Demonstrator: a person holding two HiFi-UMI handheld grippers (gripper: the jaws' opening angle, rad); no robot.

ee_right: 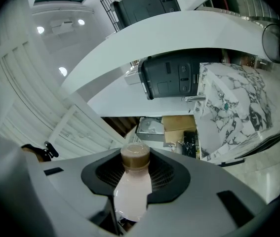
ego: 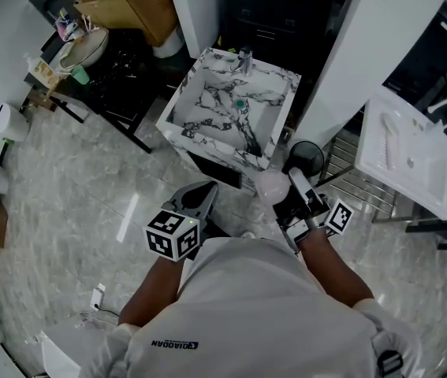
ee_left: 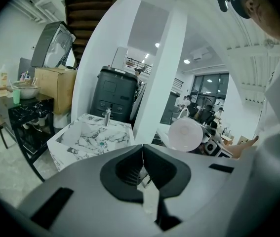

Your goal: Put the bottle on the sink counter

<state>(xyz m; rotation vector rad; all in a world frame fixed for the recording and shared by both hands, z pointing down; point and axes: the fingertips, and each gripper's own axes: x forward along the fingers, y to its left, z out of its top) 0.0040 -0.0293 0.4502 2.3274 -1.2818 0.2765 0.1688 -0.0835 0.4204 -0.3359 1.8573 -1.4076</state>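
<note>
A pale pinkish bottle [ee_right: 129, 194] with a brown cap [ee_right: 135, 155] is clamped between the pads of my right gripper [ee_right: 136, 164], cap pointing away from the camera. In the head view the bottle [ego: 271, 186] is in the right gripper [ego: 283, 184], just in front of the near right corner of the marble sink [ego: 274, 101]. The left gripper view shows the bottle's round base [ee_left: 185, 134] to the right of the sink [ee_left: 60, 142]. My left gripper [ee_left: 142, 151] is shut with nothing in it; it hovers near the sink's front edge [ego: 206, 192].
A faucet [ego: 246, 60] stands at the sink's far rim. A black table with a bowl [ego: 87, 47] and a cardboard box [ego: 132, 2] are to the left. A white pillar [ego: 365, 46], a black round bin [ego: 306, 156] and a white basin [ego: 408, 152] are to the right.
</note>
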